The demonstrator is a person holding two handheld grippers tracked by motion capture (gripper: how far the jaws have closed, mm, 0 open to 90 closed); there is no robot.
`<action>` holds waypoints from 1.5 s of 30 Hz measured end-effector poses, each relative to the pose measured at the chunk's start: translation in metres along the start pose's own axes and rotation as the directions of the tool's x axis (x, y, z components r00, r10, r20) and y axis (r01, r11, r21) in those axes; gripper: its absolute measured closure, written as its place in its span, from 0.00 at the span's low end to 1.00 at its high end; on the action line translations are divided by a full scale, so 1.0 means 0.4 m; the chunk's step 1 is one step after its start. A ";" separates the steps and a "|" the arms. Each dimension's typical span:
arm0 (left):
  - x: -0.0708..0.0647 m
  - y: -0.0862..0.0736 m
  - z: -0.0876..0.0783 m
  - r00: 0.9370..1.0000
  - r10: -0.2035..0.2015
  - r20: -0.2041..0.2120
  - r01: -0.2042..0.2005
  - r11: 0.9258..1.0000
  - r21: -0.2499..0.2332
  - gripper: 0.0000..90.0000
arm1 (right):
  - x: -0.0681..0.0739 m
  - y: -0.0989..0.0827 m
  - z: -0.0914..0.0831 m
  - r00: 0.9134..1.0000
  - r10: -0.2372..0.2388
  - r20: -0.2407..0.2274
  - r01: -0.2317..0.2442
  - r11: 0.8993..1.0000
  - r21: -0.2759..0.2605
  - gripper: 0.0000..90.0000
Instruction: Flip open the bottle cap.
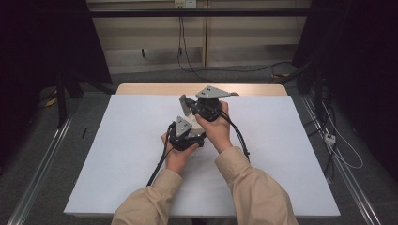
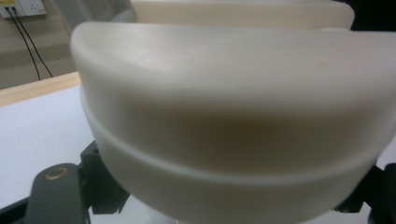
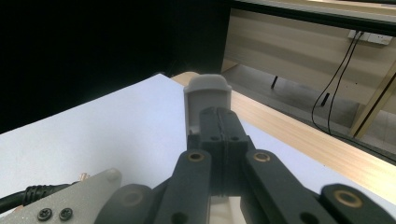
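My left gripper (image 1: 193,127) sits at the middle of the table. Its jaws stand wide on either side of a large cream rounded plastic part (image 2: 233,116), which looms close and blurred in the left gripper view; I take it as shut on that part. Just beyond it, my right gripper (image 1: 191,108) is shut on a thin pale grey plastic piece (image 3: 207,98), which sticks up past the closed jaws of that gripper (image 3: 218,116). In the high view the grey piece (image 1: 184,104) points left, close to the cream part (image 1: 197,123). The two grippers almost touch.
A white sheet (image 1: 117,154) covers the table, with a strip of bare wood (image 1: 155,88) along the far edge. Black cables (image 1: 239,136) trail from the grippers toward the person. Metal rails (image 1: 42,159) and loose cables lie on the floor on both sides.
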State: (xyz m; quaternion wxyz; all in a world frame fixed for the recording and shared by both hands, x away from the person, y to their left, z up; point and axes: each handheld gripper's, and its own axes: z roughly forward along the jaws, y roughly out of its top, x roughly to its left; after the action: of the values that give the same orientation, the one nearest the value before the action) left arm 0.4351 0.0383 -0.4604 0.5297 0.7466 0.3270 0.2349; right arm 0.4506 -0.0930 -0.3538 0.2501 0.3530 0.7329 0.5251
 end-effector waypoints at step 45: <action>0.000 0.000 0.000 1.000 0.002 0.000 -0.002 1.000 0.002 0.21 | -0.006 -0.003 0.030 1.000 -0.002 -0.025 0.003 1.000 0.018 1.00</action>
State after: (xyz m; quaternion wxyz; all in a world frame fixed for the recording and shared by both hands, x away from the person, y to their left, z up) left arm 0.4352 0.0382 -0.4604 0.5287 0.7475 0.3262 0.2351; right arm 0.4609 -0.0880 -0.3588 0.2383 0.3478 0.7412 0.5224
